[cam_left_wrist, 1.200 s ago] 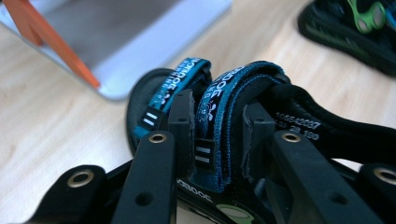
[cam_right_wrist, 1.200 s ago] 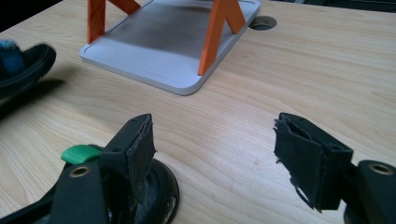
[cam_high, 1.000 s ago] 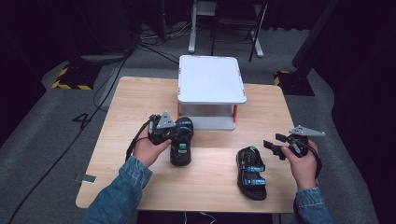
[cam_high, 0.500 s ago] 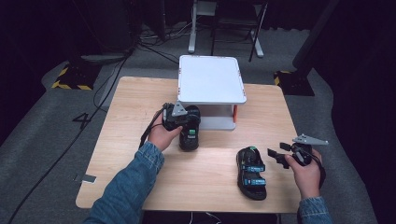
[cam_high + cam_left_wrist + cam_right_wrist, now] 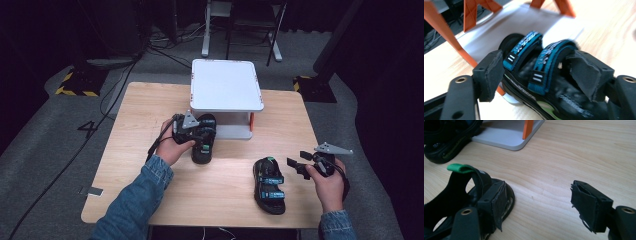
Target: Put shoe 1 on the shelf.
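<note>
Pale wood-grain table [image 5: 150, 115], left claw [image 5: 537, 72] clamping strapped black sandal [image 5: 544, 82], right claw [image 5: 536, 207] open by second sandal [image 5: 270, 185].

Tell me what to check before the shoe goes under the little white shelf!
1. Left tongs squeezing the held sandal: ok, both pads press its sides.
2. Sandal pointing toward the white shelf: ok.
3. Gap under the shelf free: cannot tell, it is shadowed.
4. Right tongs open: ok, nothing between them.
5. Second sandal flat on the table, out of the way: ok.
</note>
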Motion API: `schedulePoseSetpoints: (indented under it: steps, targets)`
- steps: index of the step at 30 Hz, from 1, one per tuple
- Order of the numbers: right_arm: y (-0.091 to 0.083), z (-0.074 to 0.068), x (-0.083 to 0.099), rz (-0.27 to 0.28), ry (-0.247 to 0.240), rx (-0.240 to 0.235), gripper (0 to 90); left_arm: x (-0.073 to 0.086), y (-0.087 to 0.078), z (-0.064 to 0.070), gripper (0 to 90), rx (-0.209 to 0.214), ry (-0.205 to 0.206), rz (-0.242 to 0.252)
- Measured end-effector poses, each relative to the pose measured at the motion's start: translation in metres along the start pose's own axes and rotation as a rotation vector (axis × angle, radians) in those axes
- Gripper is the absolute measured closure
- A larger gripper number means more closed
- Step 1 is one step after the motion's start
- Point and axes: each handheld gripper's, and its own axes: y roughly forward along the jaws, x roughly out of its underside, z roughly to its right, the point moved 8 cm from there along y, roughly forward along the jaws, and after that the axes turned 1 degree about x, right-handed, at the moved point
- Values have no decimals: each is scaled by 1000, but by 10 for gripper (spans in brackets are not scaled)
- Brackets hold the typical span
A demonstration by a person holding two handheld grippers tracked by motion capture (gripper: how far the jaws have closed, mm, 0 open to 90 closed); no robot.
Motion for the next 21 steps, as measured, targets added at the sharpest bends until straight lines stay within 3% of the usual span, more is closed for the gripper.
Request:
schedulePoseSetpoints:
  steps: [4, 5, 6, 7, 8, 9, 11, 12, 14, 16, 21]
  targets:
    - [8, -2, -5, -3, -11, -15, 288, -4, -25, 3, 281, 6, -17, 26]
    - [8, -2, -5, -3, -11, -15, 288, -5, -32, 6, 281, 26, -27, 29]
    - [12, -4, -8, -3, -16, -27, 288, -3, -46, 16, 355, 87, -40, 30]
    - [12, -4, -8, -3, -16, -27, 288, -3, -46, 16, 387, 87, -40, 30]
    - [14, -6, -11, -3, -24, -33, 288, -2, -52, 22, 419, 124, -52, 26]
    - [15, -7, -13, -1, -28, -36, 288, 6, -61, 34, 485, 188, -61, -4]
    - [17, -8, -15, -1, -29, -43, 288, 18, -67, 45, 648, 225, -52, -56]
    - [19, -8, -17, 2, -34, -46, 288, 25, -68, 50, 715, 235, -55, -80]
    - [21, -9, -18, -1, -36, -51, 288, 37, -68, 57, 759, 256, -80, -110]
    - [23, -10, -20, 0, -38, -55, 288, 48, -63, 63, 773, 273, -110, -131]
    - [26, -13, -23, 2, -46, -65, 288, 66, -43, 73, 767, 287, -106, -199]
